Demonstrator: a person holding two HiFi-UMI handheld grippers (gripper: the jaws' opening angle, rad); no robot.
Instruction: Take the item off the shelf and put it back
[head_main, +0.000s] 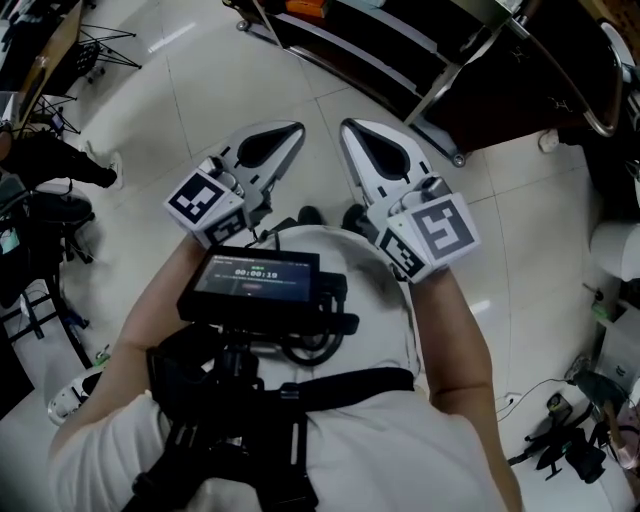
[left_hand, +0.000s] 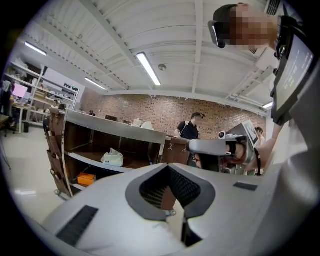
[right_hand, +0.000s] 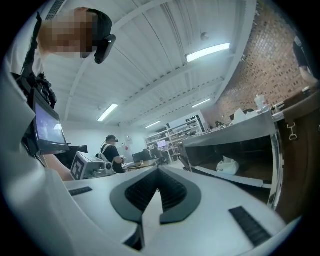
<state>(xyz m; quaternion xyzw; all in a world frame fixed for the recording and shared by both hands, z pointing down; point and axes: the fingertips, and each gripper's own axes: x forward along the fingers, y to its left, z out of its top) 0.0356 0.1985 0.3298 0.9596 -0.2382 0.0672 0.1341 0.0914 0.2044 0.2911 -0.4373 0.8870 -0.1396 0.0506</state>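
Jaws together; screen (head_main: 255, 276) "00:00:19"

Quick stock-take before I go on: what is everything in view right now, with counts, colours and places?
shelf unit: one, dark brown with grey boards, ahead of the grippers.
bag: one, white, on the middle shelf.
box: one, orange, on the shelf below the bag.
bystander: one, dark shirt, behind the shelf unit.
ceiling lights: several, white strips, overhead.
floor: white tiles, underfoot.
screen: one, black, on the person's chest rig.
left gripper: one, white, jaws together, nothing between them.
right gripper: one, white, jaws together, nothing between them.
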